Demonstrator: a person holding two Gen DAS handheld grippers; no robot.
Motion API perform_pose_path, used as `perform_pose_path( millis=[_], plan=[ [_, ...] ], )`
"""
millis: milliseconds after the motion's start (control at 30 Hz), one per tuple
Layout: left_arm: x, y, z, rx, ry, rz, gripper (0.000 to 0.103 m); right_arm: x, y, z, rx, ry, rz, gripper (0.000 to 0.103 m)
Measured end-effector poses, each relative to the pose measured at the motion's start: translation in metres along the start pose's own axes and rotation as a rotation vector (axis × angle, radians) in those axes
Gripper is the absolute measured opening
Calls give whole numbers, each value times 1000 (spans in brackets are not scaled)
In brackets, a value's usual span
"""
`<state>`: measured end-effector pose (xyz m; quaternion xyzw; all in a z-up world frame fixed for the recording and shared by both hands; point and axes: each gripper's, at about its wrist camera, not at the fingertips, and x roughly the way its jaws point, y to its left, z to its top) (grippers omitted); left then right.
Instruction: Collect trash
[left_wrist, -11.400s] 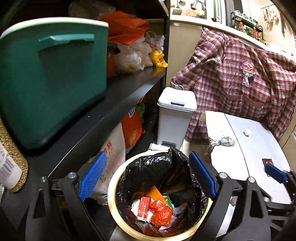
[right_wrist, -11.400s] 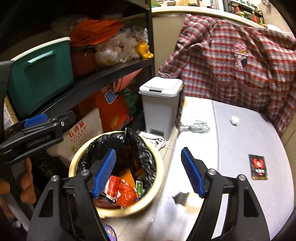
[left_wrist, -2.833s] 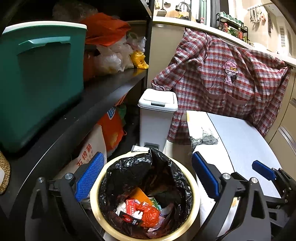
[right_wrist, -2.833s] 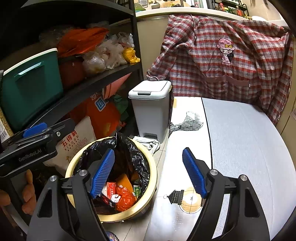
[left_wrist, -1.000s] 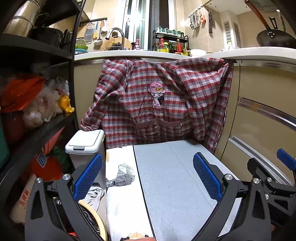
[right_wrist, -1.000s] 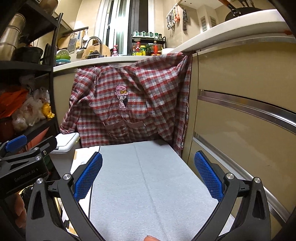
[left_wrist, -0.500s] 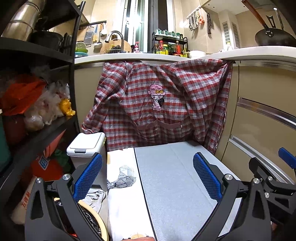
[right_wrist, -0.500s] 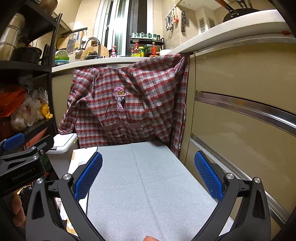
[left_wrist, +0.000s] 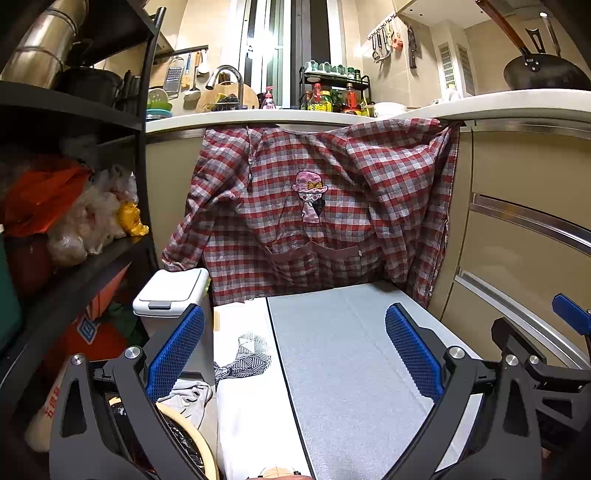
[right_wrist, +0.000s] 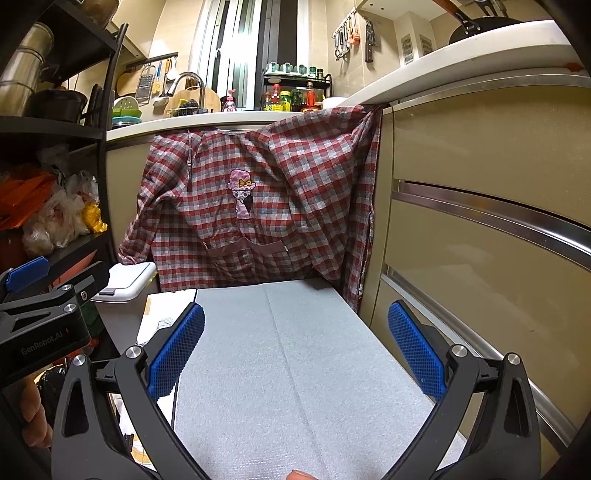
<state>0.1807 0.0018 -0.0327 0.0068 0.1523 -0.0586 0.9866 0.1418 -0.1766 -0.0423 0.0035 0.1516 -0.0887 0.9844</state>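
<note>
Both wrist views face a plaid shirt (left_wrist: 314, 206) draped from the counter edge at frame centre. The left gripper (left_wrist: 293, 354) and right gripper (right_wrist: 295, 350) are each spread wide with nothing between the blue pads. Below them lies a grey mat (right_wrist: 288, 369), and no loose trash shows on its visible surface. The round bin (left_wrist: 192, 439), lined with a black bag, appears only as a rim arc at the lower left of the left view, behind the left finger; a white pedal bin (left_wrist: 170, 295) stands just beyond it. The step in hand appears to be a scan for remaining litter, or the close of the task. The next move calls for tilting the cameras toward the floor to confirm nothing is left.
</note>
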Motion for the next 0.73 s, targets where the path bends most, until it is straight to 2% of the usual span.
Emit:
perform_pose_path(
  millis=[733],
  plan=[
    [0, 8, 0, -20, 0, -13, 95, -4, -6, 0, 19, -4, -3, 98]
  ],
)
